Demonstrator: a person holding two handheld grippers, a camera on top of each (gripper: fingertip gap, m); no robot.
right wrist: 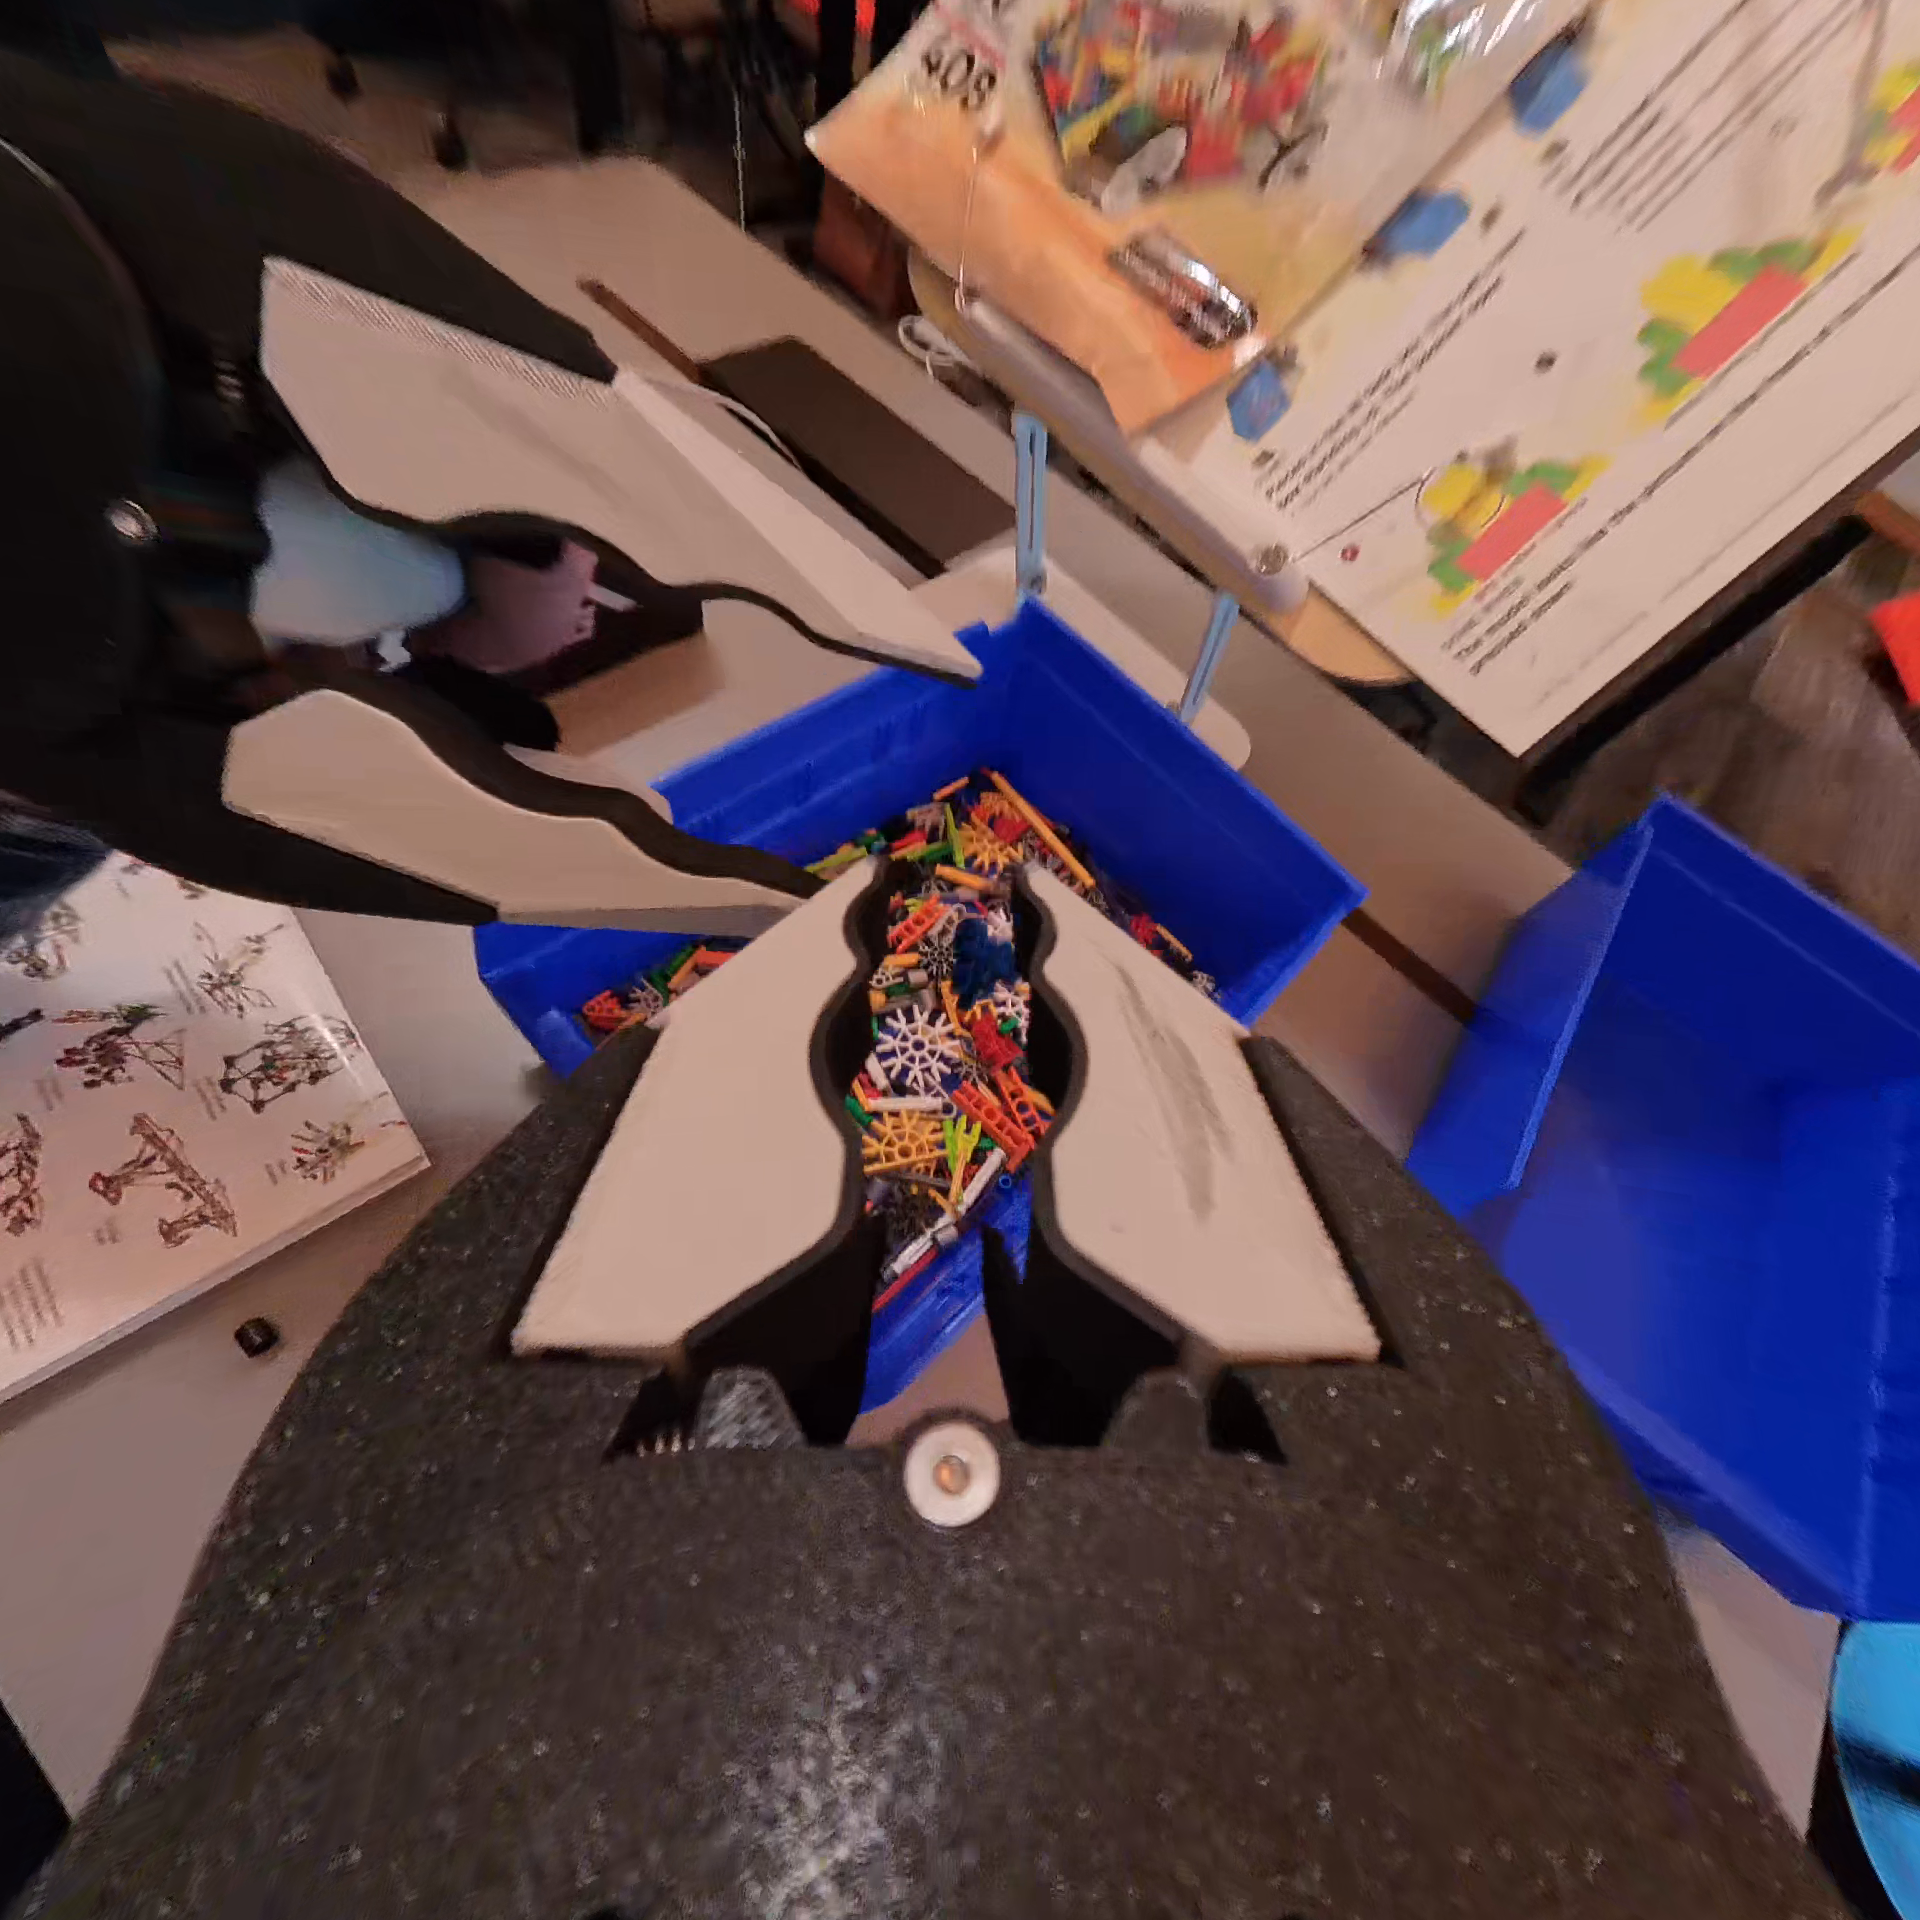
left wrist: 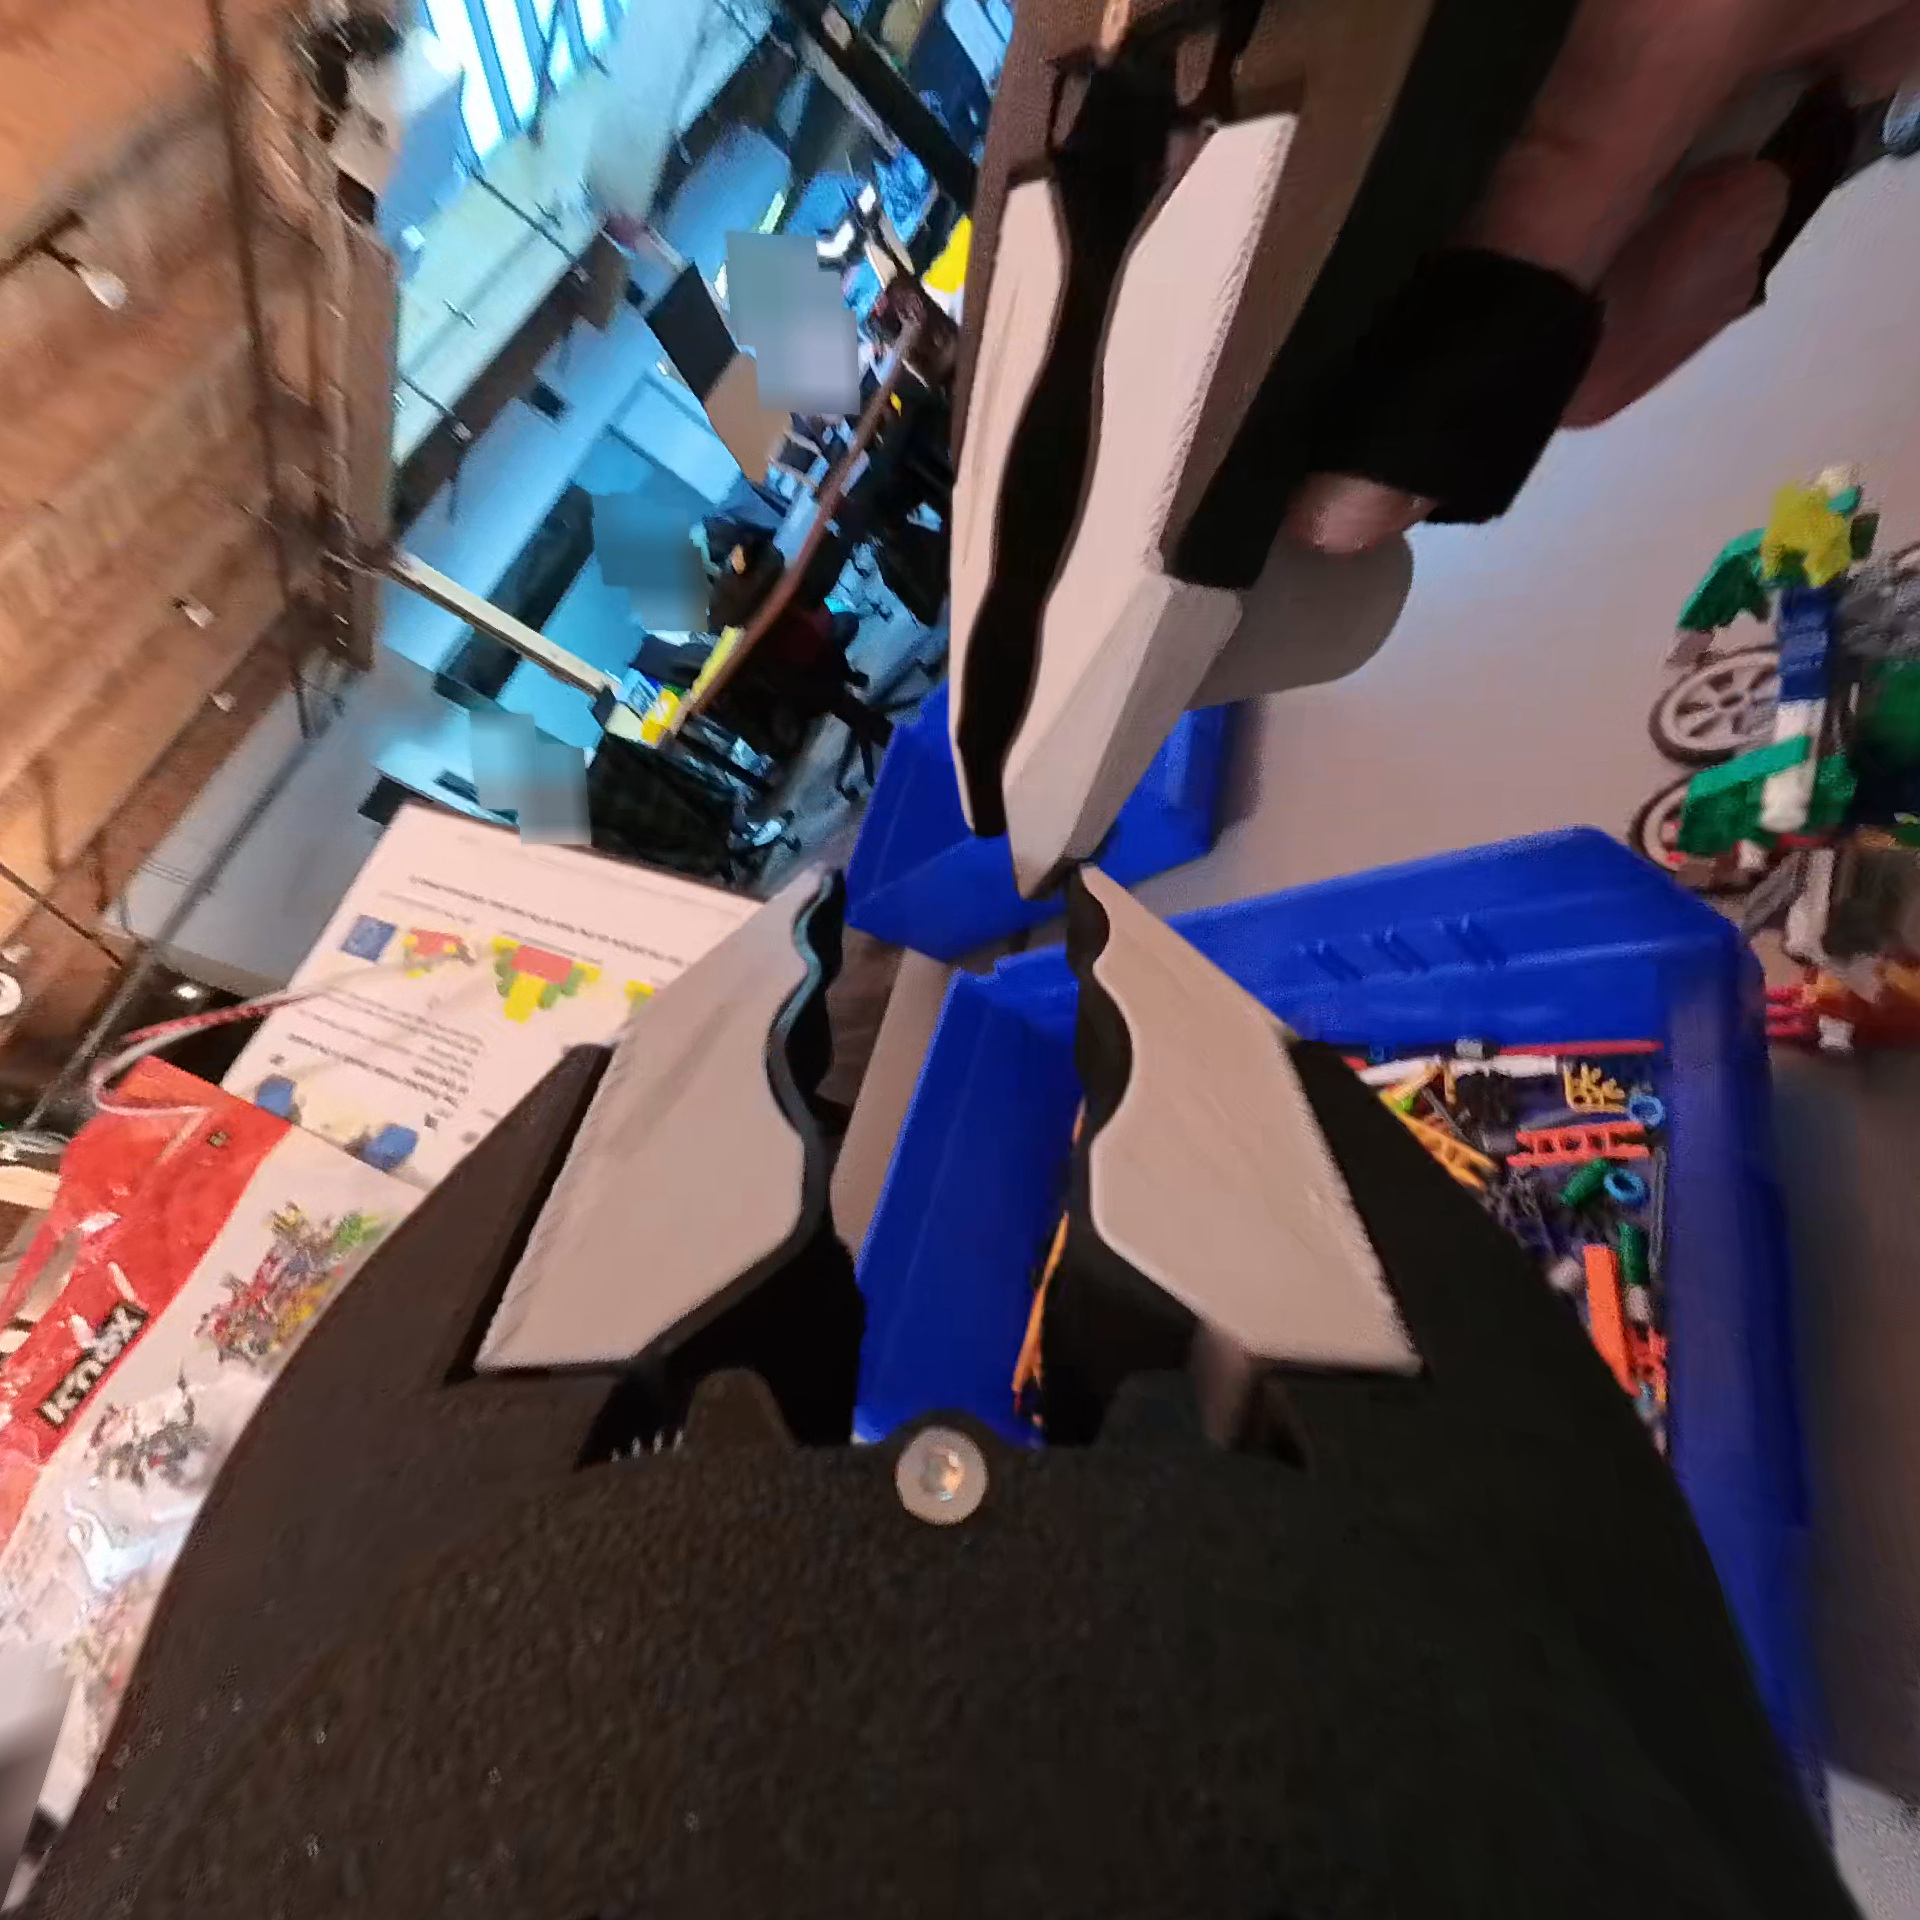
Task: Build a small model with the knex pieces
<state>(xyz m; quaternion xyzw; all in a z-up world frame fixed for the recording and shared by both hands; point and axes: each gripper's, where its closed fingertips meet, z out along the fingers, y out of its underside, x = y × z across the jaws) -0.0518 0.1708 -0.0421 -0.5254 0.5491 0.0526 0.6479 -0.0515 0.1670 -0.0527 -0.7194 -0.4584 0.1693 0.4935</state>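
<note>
My left gripper point(left wrist: 951, 883) is open and nothing lies between its pads. My right gripper point(right wrist: 951, 871) is open too, with a narrower gap and nothing in it. Both hover above a blue bin point(right wrist: 1164, 821) full of small coloured construction pieces point(right wrist: 935, 1049). The two grippers meet tip to tip. In the left wrist view the right gripper point(left wrist: 1013, 857) comes down from above, held by a hand point(left wrist: 1662, 260), and its tip is close to my left gripper's right fingertip point(left wrist: 1091, 894). In the right wrist view the left gripper point(right wrist: 894, 779) reaches in from the left with its jaws wide apart.
A second blue bin point(right wrist: 1683, 1247) stands beside the full one and looks empty. A printed instruction sheet point(left wrist: 468, 987) stands propped behind. A booklet of model pictures point(right wrist: 156, 1091) lies on the table. A red bag of parts point(left wrist: 125, 1195) and a built toy model point(left wrist: 1797, 727) are nearby. Left and right tips are no more than a few centimetres apart.
</note>
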